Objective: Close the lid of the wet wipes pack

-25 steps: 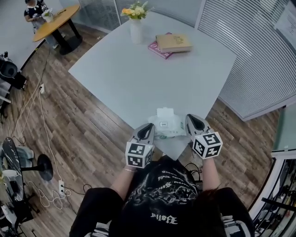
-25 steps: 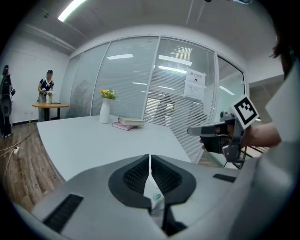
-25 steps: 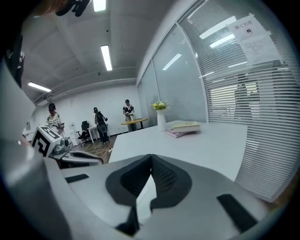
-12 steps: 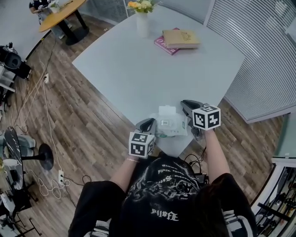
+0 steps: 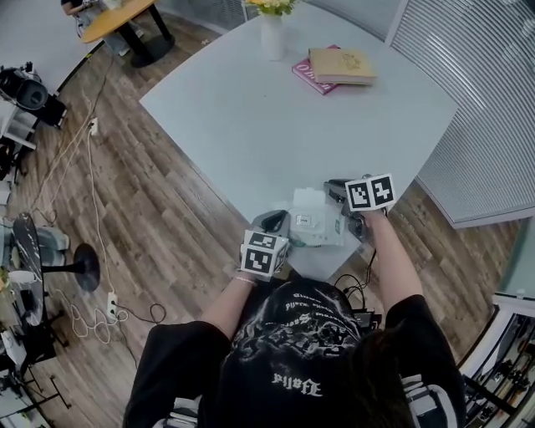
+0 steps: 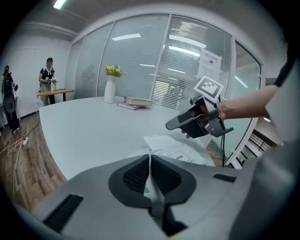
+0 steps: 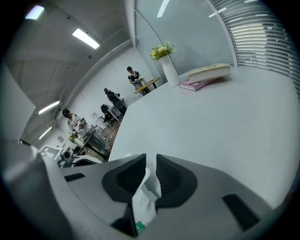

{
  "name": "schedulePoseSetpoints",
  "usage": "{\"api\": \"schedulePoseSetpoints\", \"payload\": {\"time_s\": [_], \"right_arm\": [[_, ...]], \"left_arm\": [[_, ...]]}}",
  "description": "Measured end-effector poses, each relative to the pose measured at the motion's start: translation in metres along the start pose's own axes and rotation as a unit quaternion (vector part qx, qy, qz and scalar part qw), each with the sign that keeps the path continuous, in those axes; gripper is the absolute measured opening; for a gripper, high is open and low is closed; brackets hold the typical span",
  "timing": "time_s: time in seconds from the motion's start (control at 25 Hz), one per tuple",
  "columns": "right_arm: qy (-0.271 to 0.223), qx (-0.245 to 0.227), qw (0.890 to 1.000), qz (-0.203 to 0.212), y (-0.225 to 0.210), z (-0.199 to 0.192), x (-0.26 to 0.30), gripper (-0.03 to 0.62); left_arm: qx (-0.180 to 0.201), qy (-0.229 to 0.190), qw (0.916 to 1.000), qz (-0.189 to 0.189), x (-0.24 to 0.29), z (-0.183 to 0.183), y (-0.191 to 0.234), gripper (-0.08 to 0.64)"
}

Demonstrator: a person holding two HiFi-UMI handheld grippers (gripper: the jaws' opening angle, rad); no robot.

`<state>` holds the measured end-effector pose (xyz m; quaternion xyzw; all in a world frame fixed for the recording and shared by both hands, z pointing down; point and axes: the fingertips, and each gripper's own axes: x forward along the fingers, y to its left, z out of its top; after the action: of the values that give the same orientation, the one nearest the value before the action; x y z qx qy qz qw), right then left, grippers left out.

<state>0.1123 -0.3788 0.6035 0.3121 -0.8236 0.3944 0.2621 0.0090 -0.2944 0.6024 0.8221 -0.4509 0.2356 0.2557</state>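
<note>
— What differs from a second ago?

— The right hand-held gripper (image 5: 337,187) was then at the lower right of the wet wipes pack (image 5: 313,227). Now it lies along the pack's right edge, higher in the frame, with its marker cube beside the pack's upper right corner. The left hand-held gripper (image 5: 275,220) stays at the pack's left edge. The head view has slid too, so the vase (image 5: 273,33) is now cut off by the top edge.

— And the grips?

— In the left gripper view the jaws are pressed together on a thin white seam of the pack with green print. In the right gripper view the jaws stand narrow, pinching white film with the same green print.

— Where is the pack?

— It is on the bench (image 5: 251,125) near its lower corner, at the lower middle of the head view. A white flap (image 5: 307,199) sticks out from the pack's upper side.

— What else is around?

— The vase holds flowers, and two stacked books (image 5: 334,65) lie just to its right, both well apart from the pack. A round wooden table (image 5: 117,21) sits at the upper left and cables (image 5: 84,226) trail over the floor on the left. In the left gripper view the right hand-held gripper hangs over the pack's far end.
</note>
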Motion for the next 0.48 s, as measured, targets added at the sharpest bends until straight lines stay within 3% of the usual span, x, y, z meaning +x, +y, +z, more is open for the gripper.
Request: {"api": "schedulePoseSetpoints", "payload": {"time_s": [0.24,0.48], "right_arm": [[0.032,0.026,0.999,0.015,-0.011,-0.011,0.013,0.075],[0.012,0.093,0.994,0.053,-0.014,-0.015,0.016,0.077]], "left_arm": [[0.002,0.014,0.9999,0.001,0.005,-0.005,0.002,0.014],[0.000,0.010,0.9999,-0.004,0.006,-0.007,0.003,0.014]]}}
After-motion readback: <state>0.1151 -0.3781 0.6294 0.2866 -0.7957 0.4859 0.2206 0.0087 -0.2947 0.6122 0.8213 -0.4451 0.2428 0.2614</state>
